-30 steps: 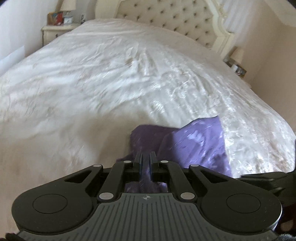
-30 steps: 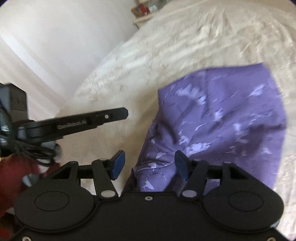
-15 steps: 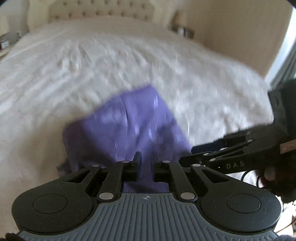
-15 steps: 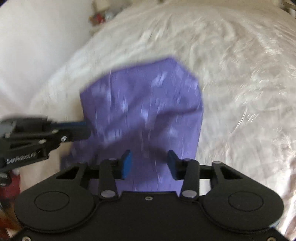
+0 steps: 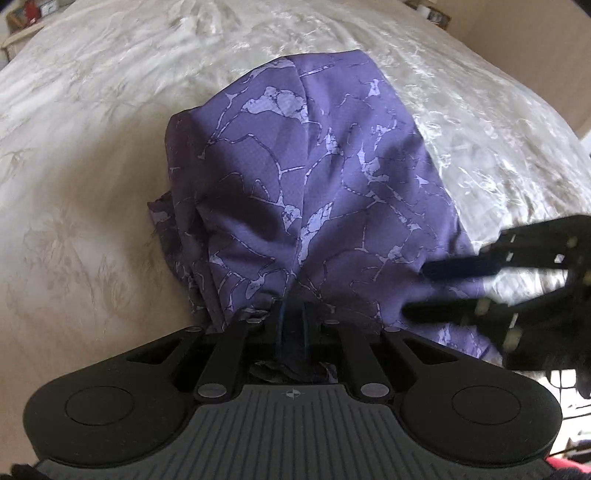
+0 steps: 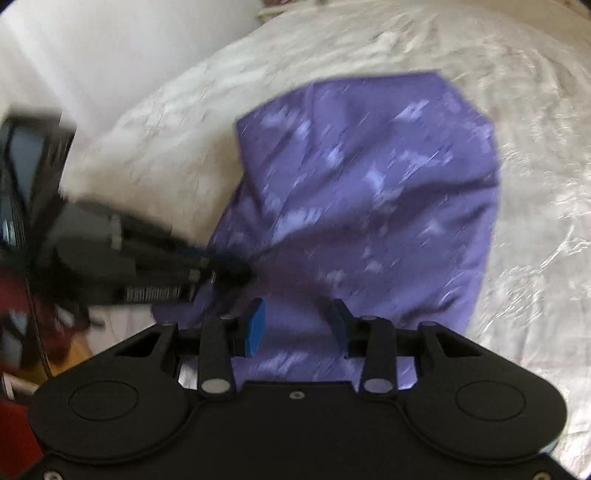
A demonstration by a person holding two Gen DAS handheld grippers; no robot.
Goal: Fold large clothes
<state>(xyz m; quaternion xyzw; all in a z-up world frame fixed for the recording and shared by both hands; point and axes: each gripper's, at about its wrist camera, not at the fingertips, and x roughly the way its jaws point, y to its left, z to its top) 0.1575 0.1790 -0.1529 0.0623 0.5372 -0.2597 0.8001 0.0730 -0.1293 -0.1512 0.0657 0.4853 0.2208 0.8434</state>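
A purple garment (image 5: 314,184) with a pale marbled print lies in a folded heap on the cream bed cover (image 5: 92,147). My left gripper (image 5: 291,321) is shut on its bunched near edge, and cloth fills the narrow gap between the fingers. The right wrist view shows that same left gripper (image 6: 236,271) pinching the left edge of the garment (image 6: 369,184). My right gripper (image 6: 297,328) hovers over the near edge with its blue pads (image 6: 255,328) apart; the cloth lies beneath them and is not pinched. From the left wrist, the right gripper (image 5: 417,291) reaches in from the right, blurred.
The bed cover (image 6: 535,258) spreads wide around the garment. A nightstand (image 5: 22,22) stands at the far left and small items (image 5: 432,11) at the far right. Left of the bed is a white wall (image 6: 92,55), with a strip of wooden floor (image 6: 74,350) below it.
The left gripper sank toward the bed with the garment, which now lies spread in front of it. The right gripper's jaws narrowed, and it moved over the garment's near edge.
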